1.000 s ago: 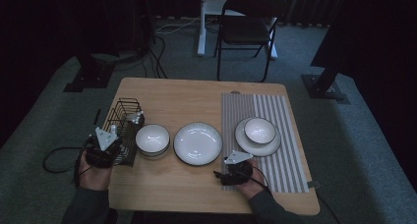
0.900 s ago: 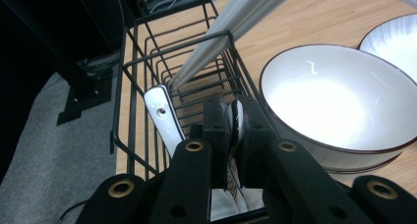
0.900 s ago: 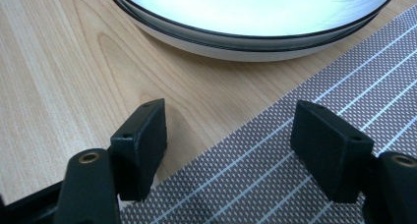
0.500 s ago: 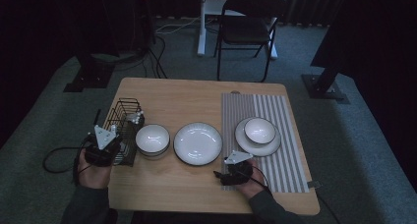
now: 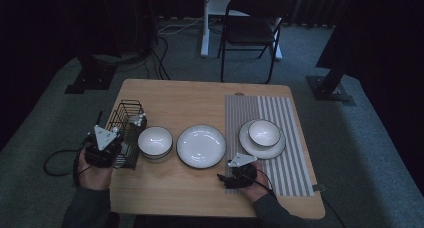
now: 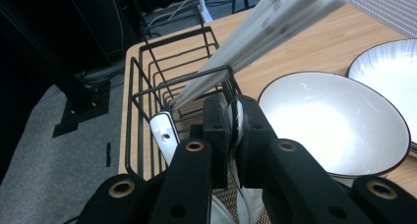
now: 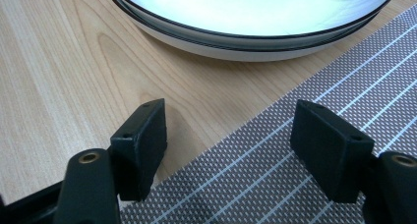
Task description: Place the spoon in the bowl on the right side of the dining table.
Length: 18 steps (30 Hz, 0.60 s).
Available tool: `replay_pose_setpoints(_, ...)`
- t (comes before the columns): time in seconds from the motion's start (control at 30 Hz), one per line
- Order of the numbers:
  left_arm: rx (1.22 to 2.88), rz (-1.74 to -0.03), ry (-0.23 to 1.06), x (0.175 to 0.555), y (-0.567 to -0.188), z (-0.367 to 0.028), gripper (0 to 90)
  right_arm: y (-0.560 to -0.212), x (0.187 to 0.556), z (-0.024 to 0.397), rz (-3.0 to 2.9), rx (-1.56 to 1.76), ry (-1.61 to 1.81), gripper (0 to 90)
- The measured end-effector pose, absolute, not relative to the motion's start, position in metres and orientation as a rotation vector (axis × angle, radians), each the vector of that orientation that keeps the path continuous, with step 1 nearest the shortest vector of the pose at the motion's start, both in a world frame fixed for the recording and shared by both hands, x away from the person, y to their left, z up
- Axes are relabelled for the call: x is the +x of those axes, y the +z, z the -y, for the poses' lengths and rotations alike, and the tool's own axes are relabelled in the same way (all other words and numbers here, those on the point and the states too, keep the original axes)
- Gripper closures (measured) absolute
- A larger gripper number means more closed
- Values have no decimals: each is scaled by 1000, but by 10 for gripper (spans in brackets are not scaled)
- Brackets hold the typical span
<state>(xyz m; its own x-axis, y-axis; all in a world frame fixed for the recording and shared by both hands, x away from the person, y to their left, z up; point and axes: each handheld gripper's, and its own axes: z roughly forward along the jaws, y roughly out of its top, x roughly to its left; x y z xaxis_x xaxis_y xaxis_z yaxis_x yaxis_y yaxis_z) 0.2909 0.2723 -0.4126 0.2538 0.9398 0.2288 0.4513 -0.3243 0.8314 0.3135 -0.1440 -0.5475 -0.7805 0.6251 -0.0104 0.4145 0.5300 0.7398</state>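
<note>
Spoon (image 6: 237, 121) pickup is underway: left gripper (image 6: 231, 117) is pinching it inside the rack (image 6: 147, 91) at the tabletop's left edge; next, lifting it clear. Right gripper (image 7: 231, 150) is resting agape.

We find one trace of print: small dark marks on the flat sides of the white chopsticks (image 6: 275, 22) standing in the black wire rack (image 6: 147, 86), seen in the left gripper view. They are perhaps a logo or short characters, too small and blurred for us to read. Nothing else carries lettering.
</note>
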Motion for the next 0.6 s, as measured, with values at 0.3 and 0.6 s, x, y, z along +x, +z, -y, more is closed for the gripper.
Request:
replay_pose_setpoints(0.3,1878,-1251,997,291,-407,-271,853,-547,314,144,-2498,869,1099,295)
replay_pose_setpoints(0.6,1871,-1241,1005,291,-402,-269,853,-547,314,144,-2499,868,1098,295)
